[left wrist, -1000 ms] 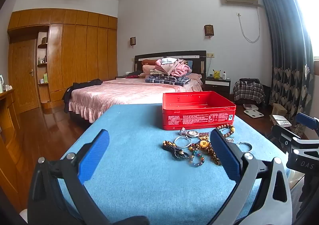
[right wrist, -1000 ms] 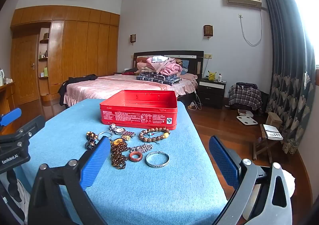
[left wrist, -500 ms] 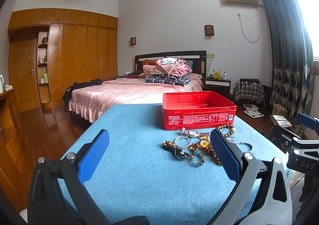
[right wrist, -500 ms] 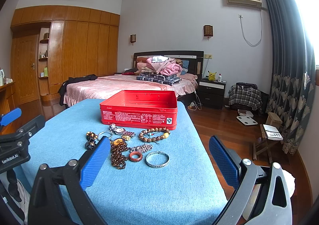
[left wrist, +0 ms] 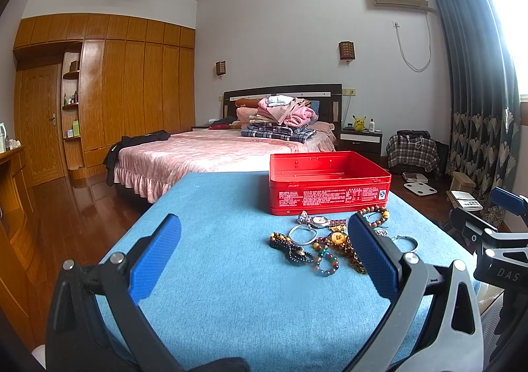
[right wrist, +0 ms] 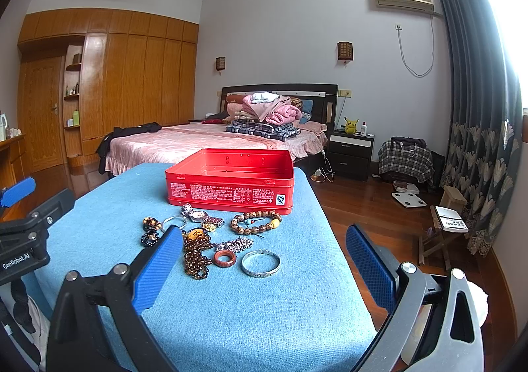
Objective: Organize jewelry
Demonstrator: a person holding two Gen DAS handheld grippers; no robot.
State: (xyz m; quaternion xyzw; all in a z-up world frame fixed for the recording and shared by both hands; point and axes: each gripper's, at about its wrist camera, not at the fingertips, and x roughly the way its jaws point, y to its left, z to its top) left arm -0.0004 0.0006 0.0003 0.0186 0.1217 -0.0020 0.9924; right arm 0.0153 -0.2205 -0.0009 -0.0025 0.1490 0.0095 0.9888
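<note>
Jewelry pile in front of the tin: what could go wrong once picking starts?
1. The bead strand lies tangled against the watch and the red ring, so lifting one piece may drag its neighbours.
2. The silver bangle lies flat on the blue cloth; open fingers may slide over it or bunch the cloth.
3. The red tin sits near the table's far edge, so a nudge could push it off.
</note>
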